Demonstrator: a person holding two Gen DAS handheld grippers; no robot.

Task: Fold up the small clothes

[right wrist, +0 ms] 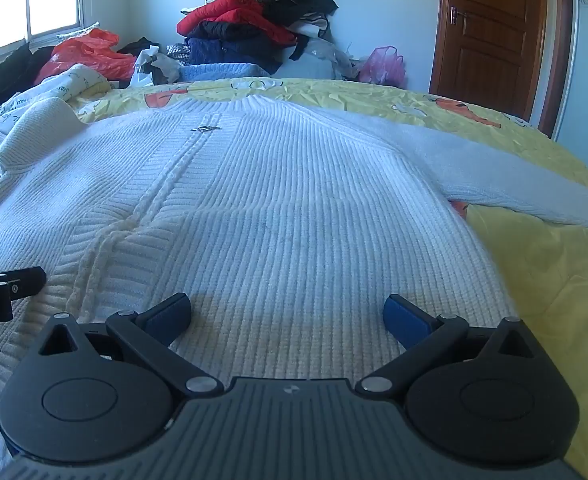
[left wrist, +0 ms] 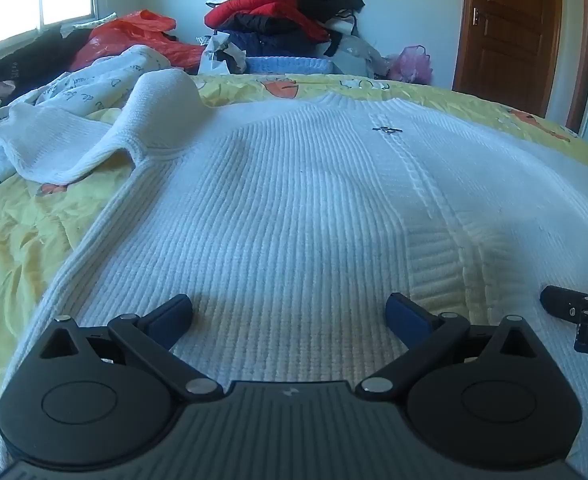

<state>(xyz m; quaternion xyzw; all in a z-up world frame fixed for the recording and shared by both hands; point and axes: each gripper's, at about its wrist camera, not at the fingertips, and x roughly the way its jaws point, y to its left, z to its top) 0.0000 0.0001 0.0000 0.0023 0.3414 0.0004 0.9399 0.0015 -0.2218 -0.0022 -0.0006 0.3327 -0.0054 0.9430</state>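
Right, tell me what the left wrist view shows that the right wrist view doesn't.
Only the left wrist view: the open left gripper and the sweater's bunched sleeve in full. Only the right wrist view: the open right gripper and the straight sleeve in full. Both: the white sweater, the yellow bedsheet, the clothes pile, the door.

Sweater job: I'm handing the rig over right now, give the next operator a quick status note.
Left gripper: open, empty, above the hem.
Right gripper: open, empty, beside it.
White knit sweater: flat, front up on the yellow bedsheet, collar away from you. One sleeve is bunched on the left; the other stretches out to the right.
Done: spread out.
Left: all folds, probably sleeves first.
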